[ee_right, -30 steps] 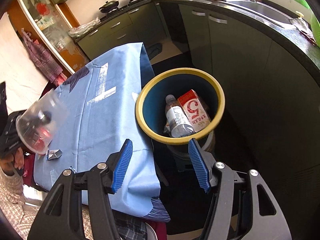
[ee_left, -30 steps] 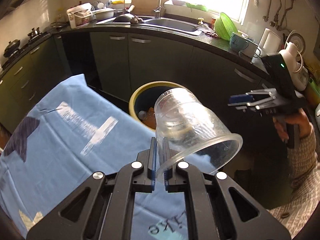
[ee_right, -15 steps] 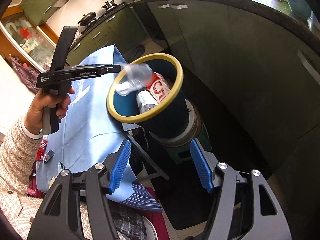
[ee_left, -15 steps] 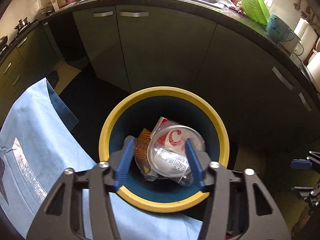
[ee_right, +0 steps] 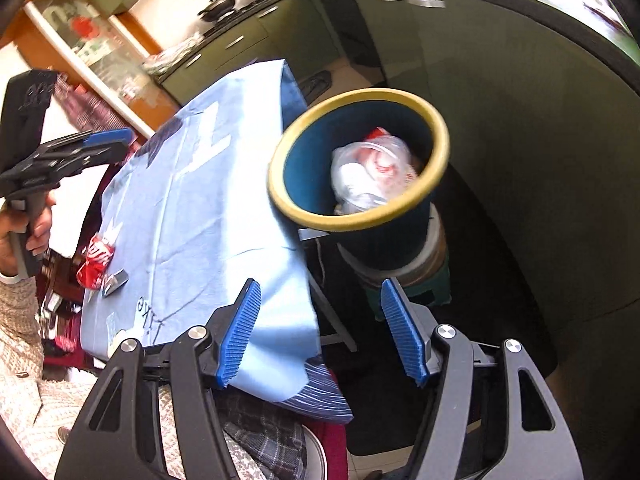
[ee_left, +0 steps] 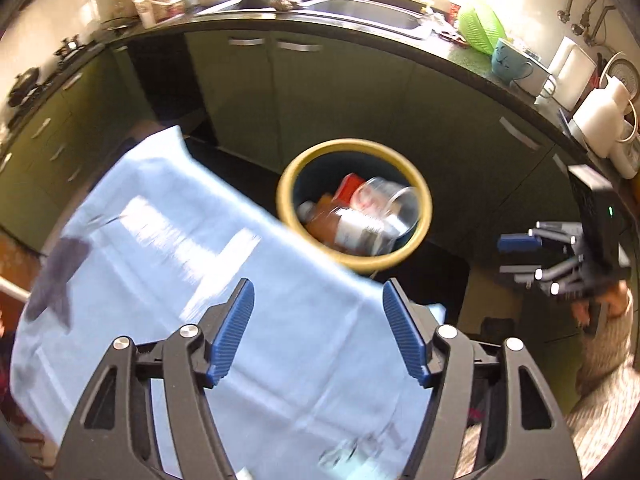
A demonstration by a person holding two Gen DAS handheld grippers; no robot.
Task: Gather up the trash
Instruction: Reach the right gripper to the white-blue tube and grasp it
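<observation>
A dark blue bin with a yellow rim [ee_left: 424, 216] [ee_right: 440, 148] stands past the table's far edge. A clear plastic cup [ee_left: 394, 208] [ee_right: 372, 176] lies in it on a red carton [ee_left: 347, 189] and a bottle. My left gripper [ee_left: 316, 330] is open and empty above the blue tablecloth [ee_left: 168, 264], and shows at the left of the right wrist view [ee_right: 106, 144]. My right gripper [ee_right: 320, 330] is open and empty near the table's corner, and shows at the right of the left wrist view [ee_left: 520, 256]. A crushed red can [ee_right: 94, 260] and a small foil scrap [ee_right: 114, 280] lie on the cloth.
Green kitchen cabinets [ee_left: 340, 88] and a dark counter with a sink [ee_left: 360, 12], green colander [ee_left: 480, 32] and mug [ee_left: 510, 62] curve behind the bin. The bin rests on a stool [ee_right: 408, 280]. Blue tablecloth [ee_right: 192, 216] covers the table.
My left gripper opened and dropped the clear cup into the bin, then pulled back over the table. My right gripper stayed open and shifted a little.
</observation>
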